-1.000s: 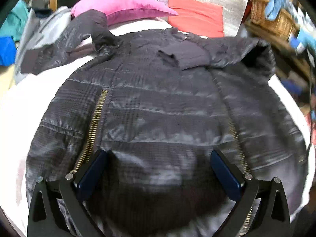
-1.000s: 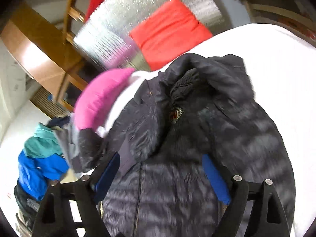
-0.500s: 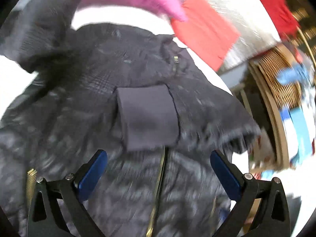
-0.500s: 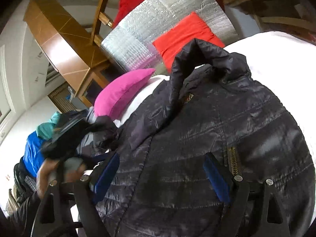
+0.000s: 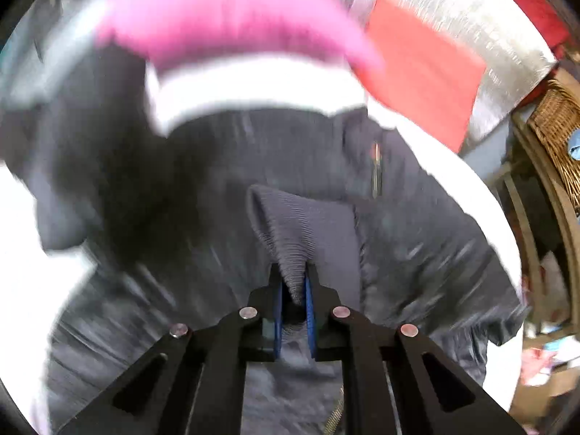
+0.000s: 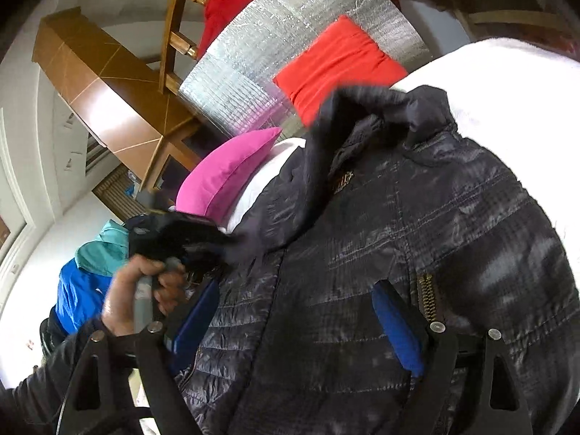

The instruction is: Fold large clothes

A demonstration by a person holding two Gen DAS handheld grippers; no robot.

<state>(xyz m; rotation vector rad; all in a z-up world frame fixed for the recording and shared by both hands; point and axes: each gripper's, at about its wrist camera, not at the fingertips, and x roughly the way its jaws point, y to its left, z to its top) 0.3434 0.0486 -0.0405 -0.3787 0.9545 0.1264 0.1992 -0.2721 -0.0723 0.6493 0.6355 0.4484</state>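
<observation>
A dark quilted puffer jacket (image 5: 417, 239) lies spread on a white bed (image 5: 253, 83), also in the right wrist view (image 6: 417, 239). My left gripper (image 5: 294, 290) is shut on the ribbed knit cuff (image 5: 308, 224) of a sleeve folded over the jacket's chest. In the right wrist view the left gripper (image 6: 203, 243) shows at left, held by a hand (image 6: 134, 290), pulling the sleeve (image 6: 326, 152). My right gripper (image 6: 297, 322) is open and empty, hovering over the jacket's lower front beside a brass zipper (image 6: 427, 297).
A pink pillow (image 5: 232, 14) and a red cushion (image 5: 424, 69) lie at the bed's head against a silver foil panel (image 6: 290, 50). A wicker basket (image 5: 558, 127) stands at right. Blue and teal clothes (image 6: 87, 275) are piled at left, near a wooden cabinet (image 6: 108, 101).
My left gripper moved forward to the folded sleeve and closed on its ribbed cuff. The right gripper stayed open and shifted little over the jacket's front.
</observation>
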